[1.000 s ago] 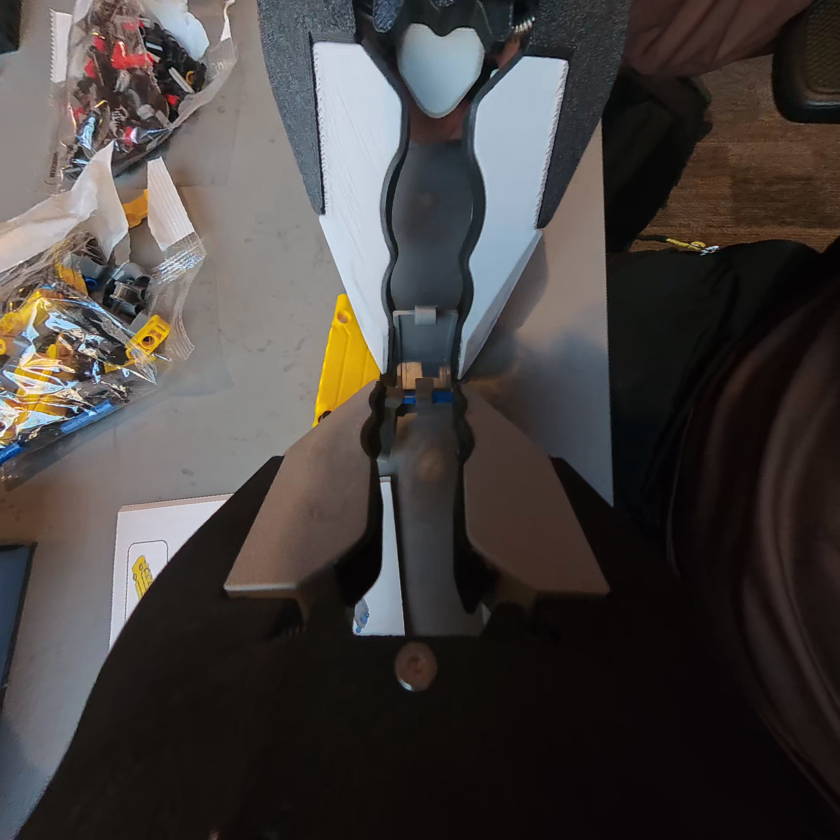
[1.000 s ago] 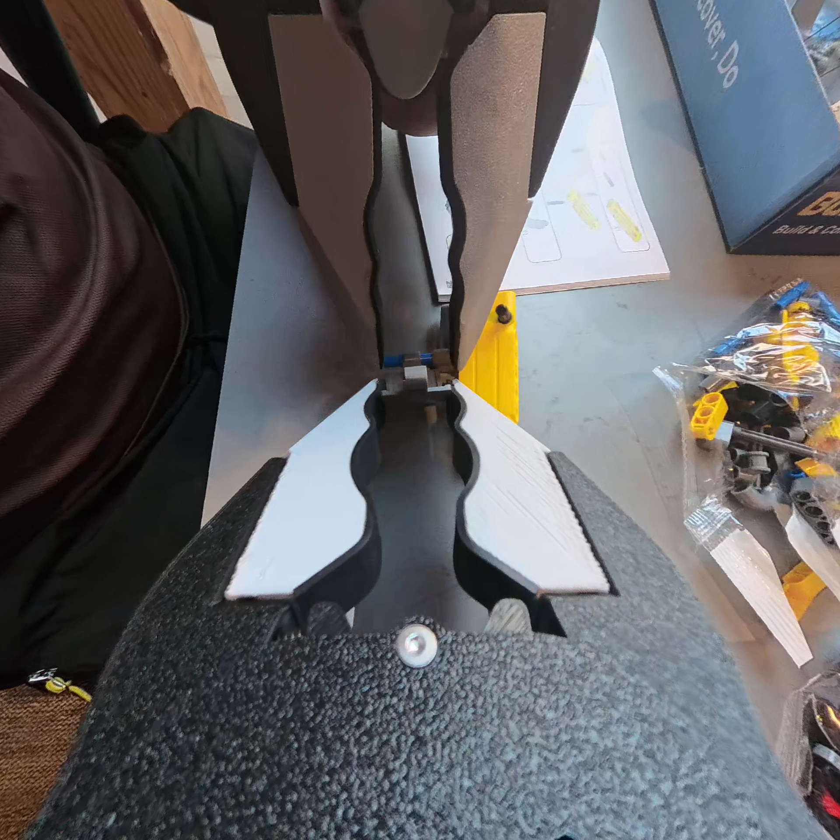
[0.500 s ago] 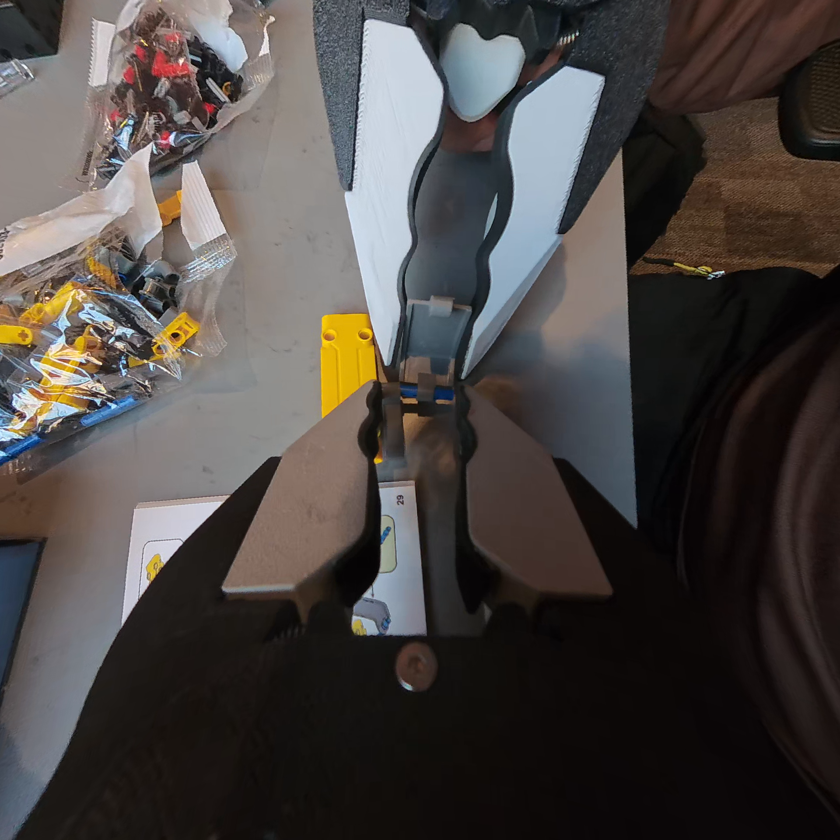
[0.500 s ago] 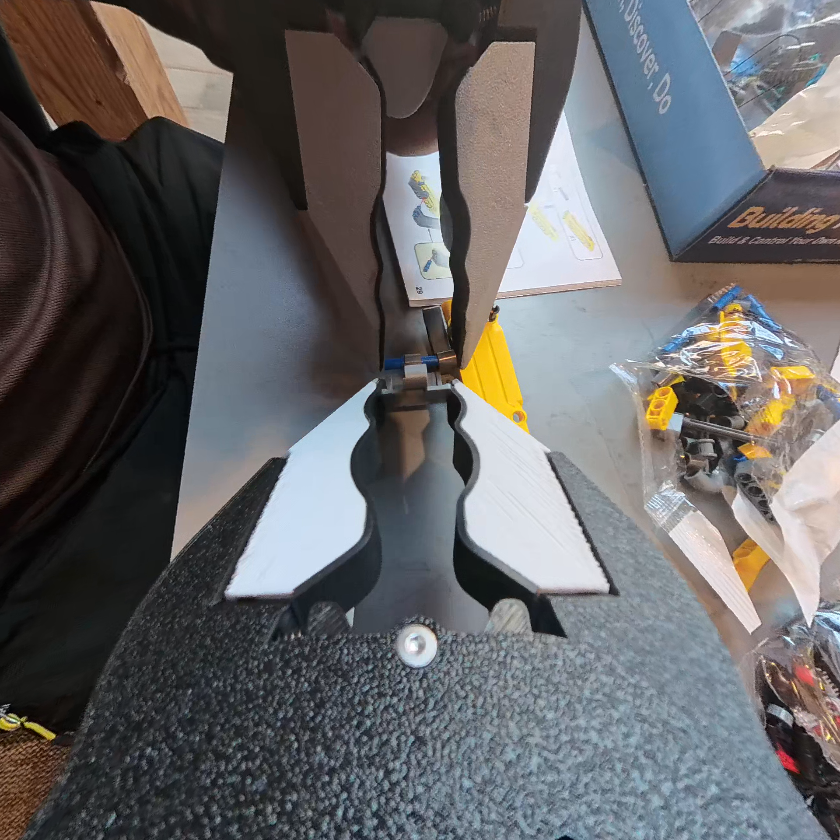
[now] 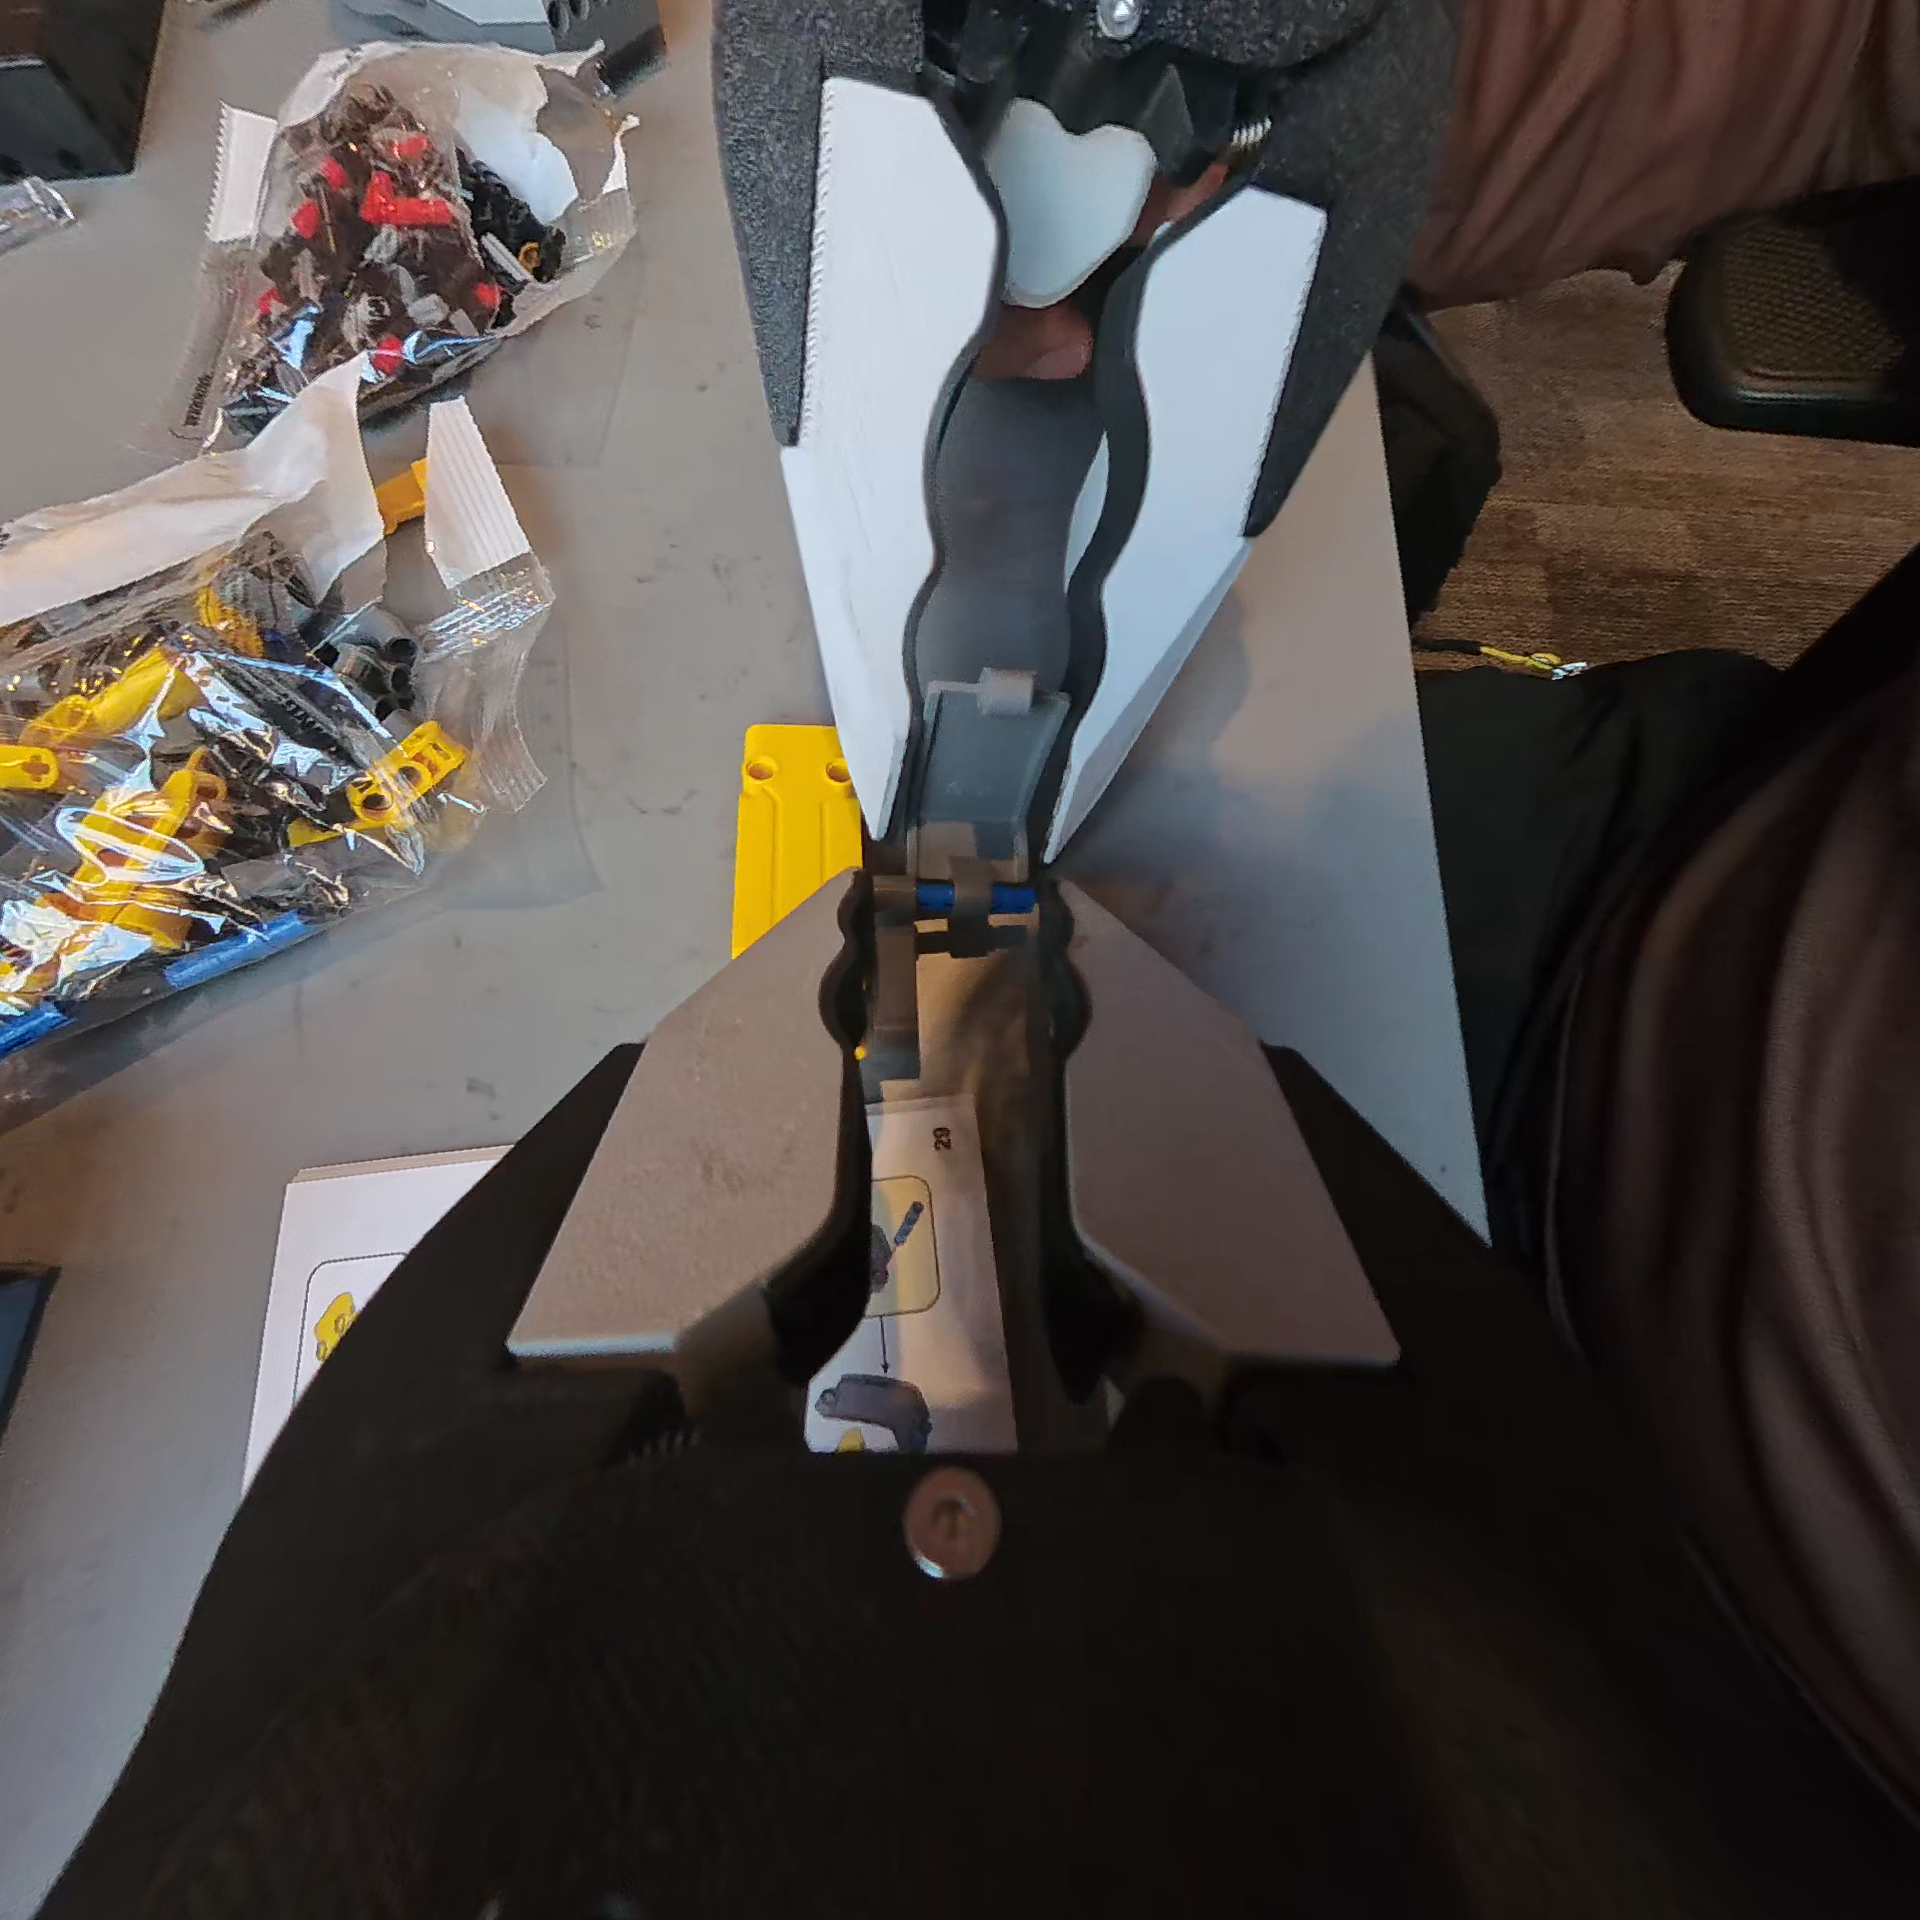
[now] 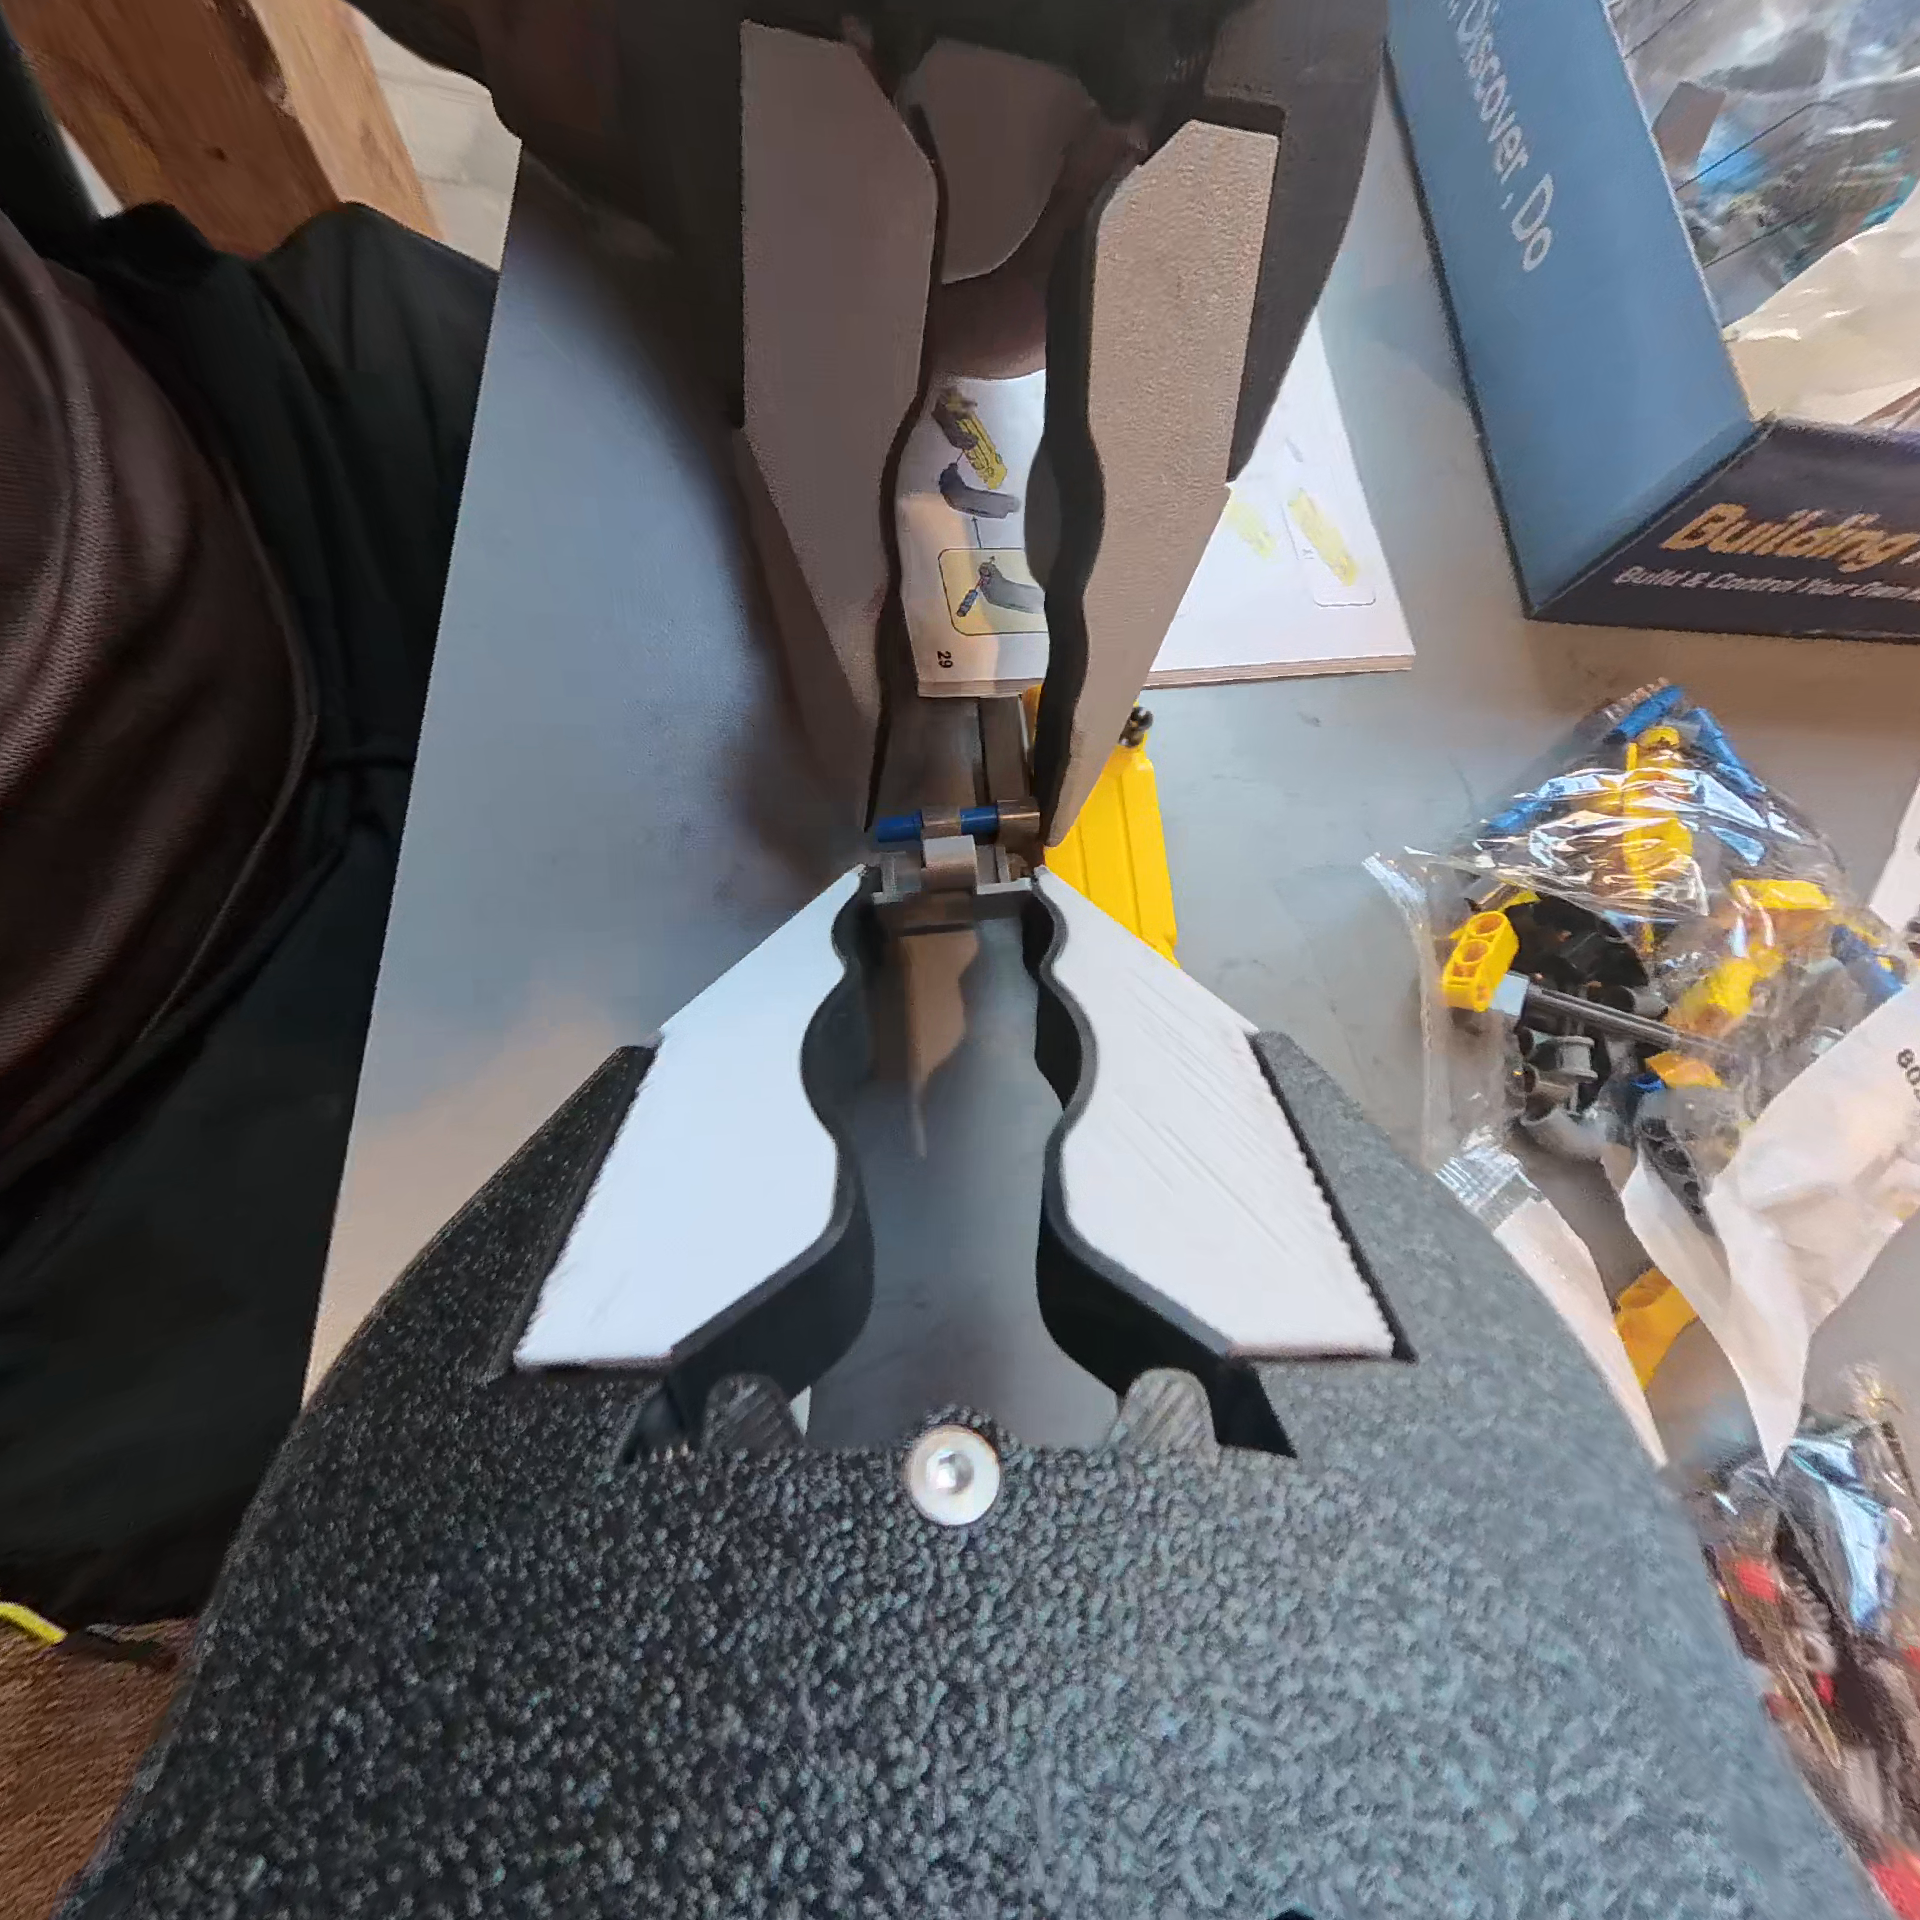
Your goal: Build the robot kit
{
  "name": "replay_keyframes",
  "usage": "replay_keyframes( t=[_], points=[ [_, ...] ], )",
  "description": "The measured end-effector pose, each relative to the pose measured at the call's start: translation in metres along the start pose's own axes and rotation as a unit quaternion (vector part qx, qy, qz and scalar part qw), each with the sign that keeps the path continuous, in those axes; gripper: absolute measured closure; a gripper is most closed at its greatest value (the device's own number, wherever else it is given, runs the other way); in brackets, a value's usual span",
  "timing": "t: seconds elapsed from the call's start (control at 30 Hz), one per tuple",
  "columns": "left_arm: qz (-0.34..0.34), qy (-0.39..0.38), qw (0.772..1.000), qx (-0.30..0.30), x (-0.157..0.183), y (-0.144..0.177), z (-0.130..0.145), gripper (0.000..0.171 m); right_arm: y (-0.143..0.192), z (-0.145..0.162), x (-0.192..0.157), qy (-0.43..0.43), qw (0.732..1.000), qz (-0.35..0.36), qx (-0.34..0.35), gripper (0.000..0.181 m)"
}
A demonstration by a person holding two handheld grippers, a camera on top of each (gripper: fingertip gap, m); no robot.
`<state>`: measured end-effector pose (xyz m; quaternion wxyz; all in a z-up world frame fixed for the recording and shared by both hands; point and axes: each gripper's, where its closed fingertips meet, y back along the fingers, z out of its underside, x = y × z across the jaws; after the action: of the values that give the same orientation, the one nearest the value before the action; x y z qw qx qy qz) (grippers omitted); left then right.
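— Where the two tips meet over the bench point(image 5: 582, 997), what does each hold?

— The left hand-held gripper point(image 5: 951, 925) pinches a grey piece with a blue pin point(image 5: 935, 898); the right hand-held gripper point(image 6: 951, 878) is clamped on a grey panel point(image 5: 987, 769).

— Are the pieces touching?

— They seem to be; it's blurred. A yellow beam point(image 5: 795, 831) lies just beside, an instruction booklet point(image 6: 1278, 582) and bags of parts point(image 5: 208, 790) nearby.
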<state>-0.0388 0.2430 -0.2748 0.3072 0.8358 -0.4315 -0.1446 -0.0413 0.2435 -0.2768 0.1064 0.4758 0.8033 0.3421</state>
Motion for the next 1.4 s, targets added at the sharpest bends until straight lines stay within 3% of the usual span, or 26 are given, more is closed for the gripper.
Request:
replay_keyframes(
  t=[0.3,0.47,0.6,0.93,1.4],
  points=[
    [-0.034,-0.007,0.999,-0.006,-0.006,-0.001,0.002,0.143,-0.003,0.0,0.005,-0.019,1.0,-0.002,-0.001,0.155],
    [-0.019,-0.011,1.0,-0.006,-0.001,-0.001,0.002,0.132,-0.003,0.001,0.005,-0.021,1.0,-0.007,0.001,0.155],
    [-0.047,-0.023,0.999,-0.01,-0.007,-0.001,0.002,0.143,-0.003,0.0,0.005,-0.023,1.0,-0.007,0.004,0.155],
    [-0.037,-0.003,0.999,-0.004,-0.008,0.0,0.002,0.144,-0.003,0.0,0.007,0.015,1.0,0.027,0.0,0.155],
    [-0.038,0.011,0.999,-0.002,-0.011,0.001,0.001,0.144,-0.002,0.001,0.01,-0.006,1.0,0.027,-0.004,0.155]
  ],
)
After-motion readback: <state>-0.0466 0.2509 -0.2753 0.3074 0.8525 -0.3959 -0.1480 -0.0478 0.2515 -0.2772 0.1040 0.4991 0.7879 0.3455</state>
